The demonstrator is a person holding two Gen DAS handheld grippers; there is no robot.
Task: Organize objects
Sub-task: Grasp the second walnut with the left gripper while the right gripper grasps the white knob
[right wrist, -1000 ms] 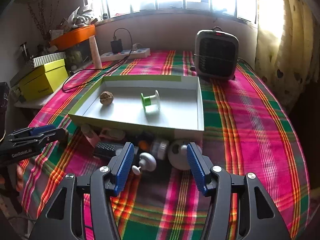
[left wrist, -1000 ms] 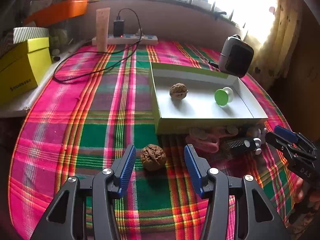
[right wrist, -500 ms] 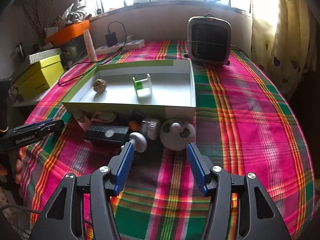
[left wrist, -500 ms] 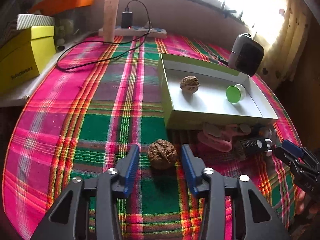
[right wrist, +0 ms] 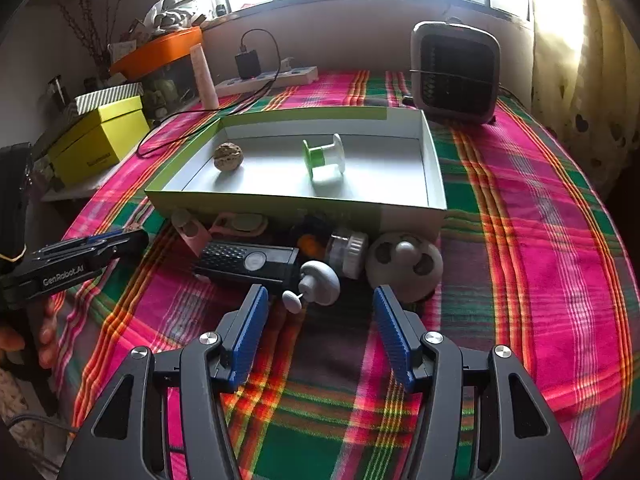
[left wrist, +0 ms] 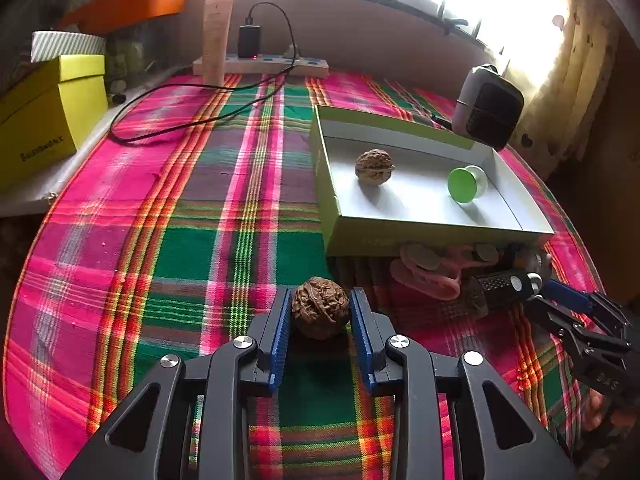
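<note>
Left gripper (left wrist: 320, 312) just closing, pads touching walnut (left wrist: 320, 307) on worktop (left wrist: 168, 248); right gripper (right wrist: 318, 322) open, white knob (right wrist: 316, 280) just ahead.

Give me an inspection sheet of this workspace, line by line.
Surface: plaid tablecloth.
Job's things: walnut on the cloth; second walnut and green spool in the open box.
Clutter: black device, white knob, round white piece, pink item by the box.
Grippers: left gripper jaws just closing, pads on the walnut; right gripper open, empty.
Cables: black charger cable from the power strip.
Surroundings: heater, yellow box, window.
</note>
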